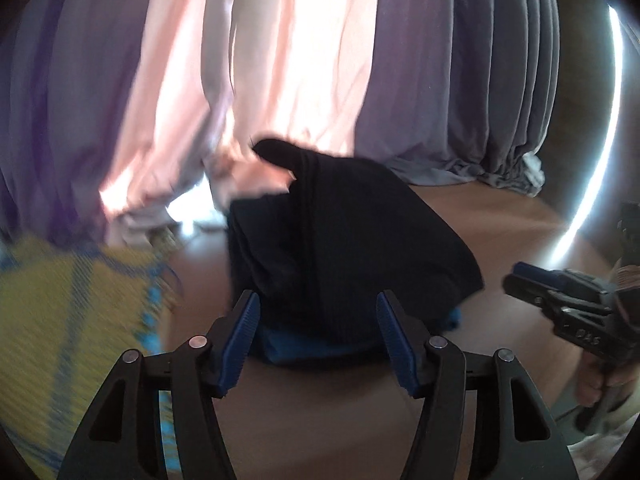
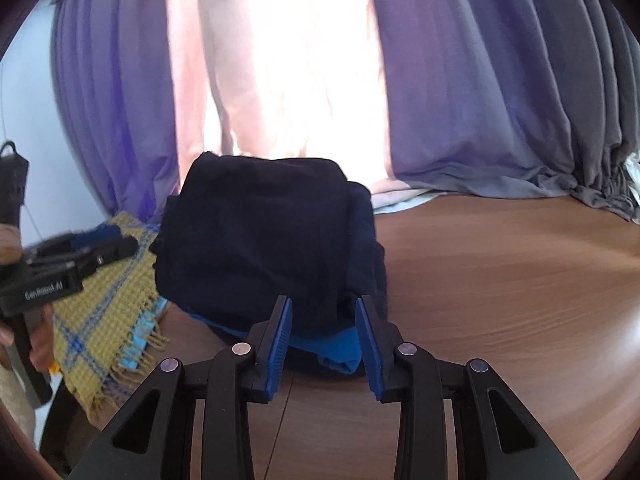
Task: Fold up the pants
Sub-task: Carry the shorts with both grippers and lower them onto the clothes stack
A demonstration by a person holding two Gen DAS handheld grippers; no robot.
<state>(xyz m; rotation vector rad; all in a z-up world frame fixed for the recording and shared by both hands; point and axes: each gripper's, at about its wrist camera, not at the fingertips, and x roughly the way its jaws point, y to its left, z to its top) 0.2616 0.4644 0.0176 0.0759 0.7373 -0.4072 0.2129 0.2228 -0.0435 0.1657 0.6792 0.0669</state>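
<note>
The dark pants (image 2: 264,240) lie bundled in a compact folded stack at the centre of the right wrist view, on the brown wood-grain counter (image 2: 500,280). A bright blue layer (image 2: 320,346) shows along the stack's near lower edge. In the left wrist view the pants (image 1: 332,240) sit at mid-frame, with one dark flap standing up toward the upper centre; the picture is blurred there. The stack is about as wide as it is deep, so no long axis can be told.

The right claw (image 2: 323,344) occupies the lower centre of its view, pointing down toward the near edge of the stack. Its jaws stand narrowly apart, blue pads flanking the blue layer, and nothing is pinched between them. The left claw (image 1: 316,344) sits likewise at the lower centre of its view, jaws moderately wide and empty, just short of the stack's near edge. Each claw is seen side-on in the other's view, at the frame's edge, with a hand (image 2: 40,350) around the grip.

A yellow woven cloth (image 2: 104,320) with blue stripes and a fringe lies at the left of the pants, touching or just beside them. Behind the counter hang purple-grey curtains (image 2: 480,100), with a pale pink, brightly backlit panel (image 2: 280,60) at upper centre.
</note>
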